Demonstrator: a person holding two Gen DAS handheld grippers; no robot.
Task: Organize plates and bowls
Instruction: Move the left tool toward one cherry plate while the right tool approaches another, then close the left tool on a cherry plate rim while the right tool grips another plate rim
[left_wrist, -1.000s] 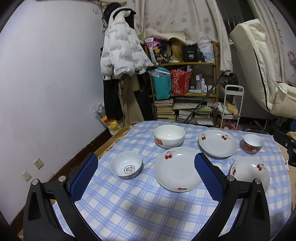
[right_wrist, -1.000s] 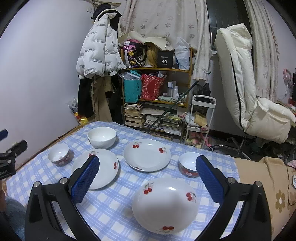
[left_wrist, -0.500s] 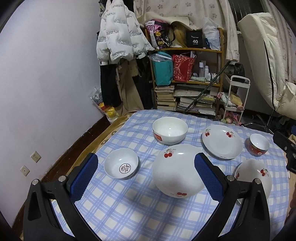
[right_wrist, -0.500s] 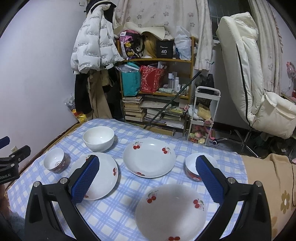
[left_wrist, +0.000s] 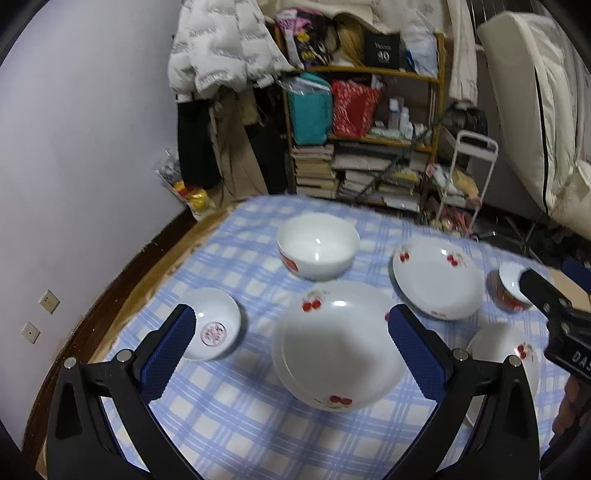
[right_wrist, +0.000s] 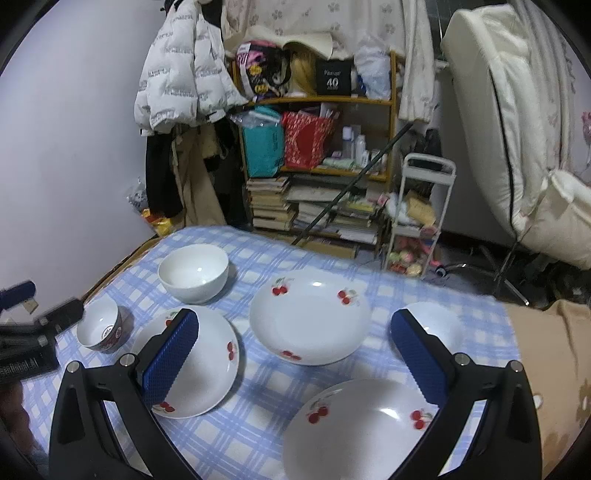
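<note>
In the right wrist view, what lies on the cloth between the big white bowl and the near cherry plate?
The right wrist view shows the far cherry plate between the big white bowl and near cherry plate.

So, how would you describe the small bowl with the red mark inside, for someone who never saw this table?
Start at the blue checked tablecloth and go to its side nearest the bare wall. There, left of the middle cherry plate, stands the small bowl. It alone has a round red emblem on its inside bottom; the big bowl behind it is plain white inside.
</note>
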